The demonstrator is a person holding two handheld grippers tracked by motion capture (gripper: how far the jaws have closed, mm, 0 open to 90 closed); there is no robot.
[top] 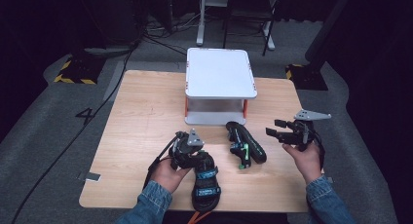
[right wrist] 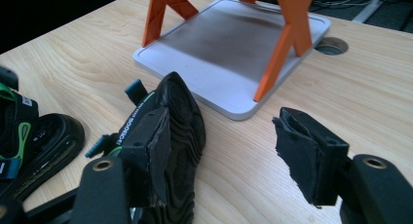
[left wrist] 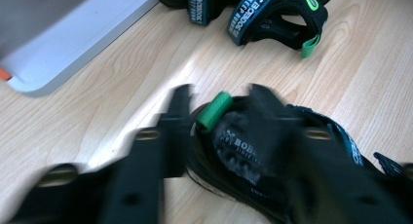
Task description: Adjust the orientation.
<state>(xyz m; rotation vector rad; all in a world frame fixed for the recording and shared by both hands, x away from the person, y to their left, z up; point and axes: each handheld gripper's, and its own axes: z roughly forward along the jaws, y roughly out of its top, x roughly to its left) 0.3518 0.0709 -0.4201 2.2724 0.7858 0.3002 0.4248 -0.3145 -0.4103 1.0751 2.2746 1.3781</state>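
While I am working the left claw onto the near sandal, I am seeing its jaws standing either side of the heel strap with the green tab. They are blurred in the left gripper view, so I cannot tell whether they are already pinching the strap or only closing round it. That sandal is lying on the near edge of the worktop, toe pointing at me, just right of my left hand.

My right claw is hanging wide open and holding nothing, right of the second sandal, which is lying on its side mid-worktop, sole turned rightwards. In the right gripper view that sole is sitting beside the left jaw, not between the two.

I am judging this as the pick-up step, probably bound for the white rack at the far middle. Next I am wanting a firm squeeze on the strap, then a straight lift.

The second sandal is lying between the near one and the rack's low shelf, so I am planning to carry high over it. The orange legs are narrowing the entry.
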